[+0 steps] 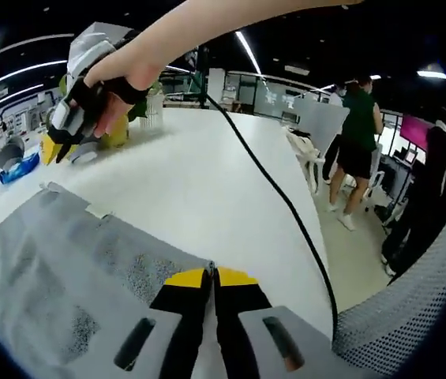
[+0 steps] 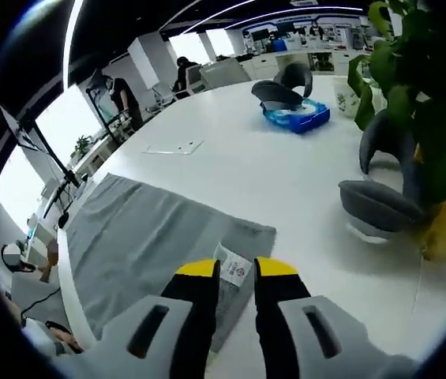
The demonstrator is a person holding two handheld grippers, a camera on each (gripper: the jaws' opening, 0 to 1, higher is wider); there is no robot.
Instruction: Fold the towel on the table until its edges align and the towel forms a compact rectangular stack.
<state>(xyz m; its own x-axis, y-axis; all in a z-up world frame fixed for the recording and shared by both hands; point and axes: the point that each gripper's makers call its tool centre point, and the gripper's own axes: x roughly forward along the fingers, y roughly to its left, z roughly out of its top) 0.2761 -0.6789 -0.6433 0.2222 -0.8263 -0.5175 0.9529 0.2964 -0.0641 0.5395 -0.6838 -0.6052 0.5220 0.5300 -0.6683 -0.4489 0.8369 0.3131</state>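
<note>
White smooth table (image 2: pixel 286 174) w/ flat grey towel (image 2: pixel 144 237). Left gripper (image 1: pixel 211 272) pinches towel edge; right gripper (image 2: pixel 236 267) spread round its tag (image 2: pixel 233 272).

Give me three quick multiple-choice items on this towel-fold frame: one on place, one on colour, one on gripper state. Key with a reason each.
1. Where is the towel's white label?
A. Between the right gripper's fingers
B. Beside the blue pack
C. Under the plant

2. What colour is the towel?
A. Blue
B. Grey
C. White

3. How do the left gripper's fingers stand?
A. Spread wide above the table
B. Shut on the black cable
C. Shut on the towel's edge

Key:
1 A: in the right gripper view the label sits in the gap of the right gripper, at the towel's corner.
2 B: the cloth is grey in both views, on a white table.
3 C: in the left gripper view the yellow-tipped fingers meet, with grey cloth at their tips.
</note>
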